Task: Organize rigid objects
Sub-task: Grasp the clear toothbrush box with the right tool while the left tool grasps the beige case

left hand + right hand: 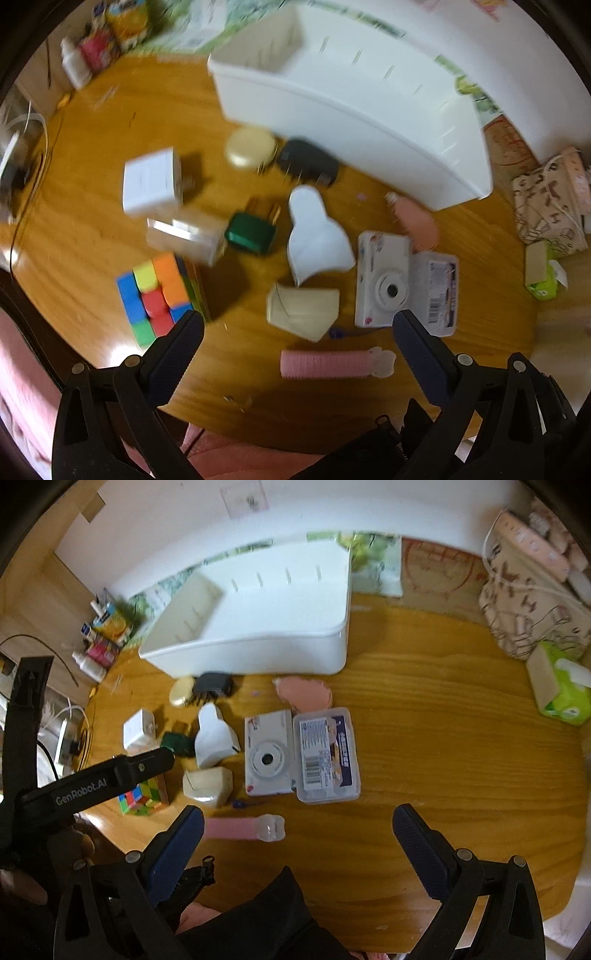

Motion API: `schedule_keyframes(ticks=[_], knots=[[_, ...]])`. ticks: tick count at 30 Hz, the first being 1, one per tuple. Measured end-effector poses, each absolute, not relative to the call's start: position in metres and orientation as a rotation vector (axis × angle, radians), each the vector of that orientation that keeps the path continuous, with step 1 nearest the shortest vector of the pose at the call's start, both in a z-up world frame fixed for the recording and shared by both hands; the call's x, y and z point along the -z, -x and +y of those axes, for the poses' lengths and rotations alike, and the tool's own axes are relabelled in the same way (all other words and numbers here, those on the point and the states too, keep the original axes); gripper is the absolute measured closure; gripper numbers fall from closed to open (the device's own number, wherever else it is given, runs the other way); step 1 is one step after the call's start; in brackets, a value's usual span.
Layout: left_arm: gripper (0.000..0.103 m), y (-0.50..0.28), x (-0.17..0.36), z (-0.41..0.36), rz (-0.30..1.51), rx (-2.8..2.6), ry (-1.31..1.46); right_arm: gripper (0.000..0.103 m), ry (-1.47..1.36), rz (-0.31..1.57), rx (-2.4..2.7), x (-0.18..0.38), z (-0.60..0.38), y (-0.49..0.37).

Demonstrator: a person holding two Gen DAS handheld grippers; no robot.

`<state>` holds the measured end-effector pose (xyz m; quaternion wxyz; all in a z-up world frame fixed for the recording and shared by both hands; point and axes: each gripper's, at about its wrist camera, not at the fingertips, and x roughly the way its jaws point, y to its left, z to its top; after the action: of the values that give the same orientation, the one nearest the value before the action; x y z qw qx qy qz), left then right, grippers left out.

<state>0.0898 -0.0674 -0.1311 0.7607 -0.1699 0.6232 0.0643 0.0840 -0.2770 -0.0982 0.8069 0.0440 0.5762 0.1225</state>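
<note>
Grippers: two; the left gripper [297, 326] stands with jaws wide apart and nothing between them, the right gripper [297, 821] likewise spread wide and empty
Surface: one wooden table [443, 709], its near edge rounded
Bin: one white storage bin [258, 627], open-topped and standing at the back of the table against the wall
Loose rigid items, one of each: colour cube [155, 295], white camera [267, 755], clear plastic case [327, 755] touching the camera's right side, pink roller [332, 363], green plug adapter [251, 232], white charger block [149, 182], black adapter [308, 162], round cream case [249, 146], white bottle-shaped piece [314, 236], cream cup-like piece [303, 308], peach soft-looking item [304, 696]
Position relative to grippers: the pink roller lies just ahead of the left gripper, between its finger lines; the cube sits by its left fingertip, the camera by its right one; in the right wrist view the items lie ahead and to the left, with bare wood ahead of the right finger
Hard to make out: the left wrist view is motion-blurred, so labels are unreadable; a clear box [184, 236] beside the cube is indistinct; the cube is partly hidden behind the left gripper's arm in the right wrist view
Periphery: one green tissue pack [561, 692], one patterned bag [528, 602], small cartons [110, 627] at the far left
</note>
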Motion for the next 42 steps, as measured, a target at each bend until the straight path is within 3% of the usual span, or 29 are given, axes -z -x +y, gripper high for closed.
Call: schedule_keyframes(ticks=[14,29,36,42], knots=[[0.002,-0.075,0.165,-0.072,1.460,-0.340,0.429,0.000,-0.115,1.464,-0.426,0.150,-0.283,-0.119],[0.002,-0.089,0.191,-0.082,1.526,-0.388,0.416,0.005,-0.128,1.531,-0.417,0.180,-0.285,-0.152],[0.004,-0.112,0.193,-0.088,1.519,-0.397,0.407,0.011,-0.113,1.569,-0.401,0.192,-0.288,-0.159],[0.009,-0.125,0.201,-0.087,1.532,-0.401,0.399,0.022,-0.093,1.598,-0.393,0.199,-0.290,-0.162]])
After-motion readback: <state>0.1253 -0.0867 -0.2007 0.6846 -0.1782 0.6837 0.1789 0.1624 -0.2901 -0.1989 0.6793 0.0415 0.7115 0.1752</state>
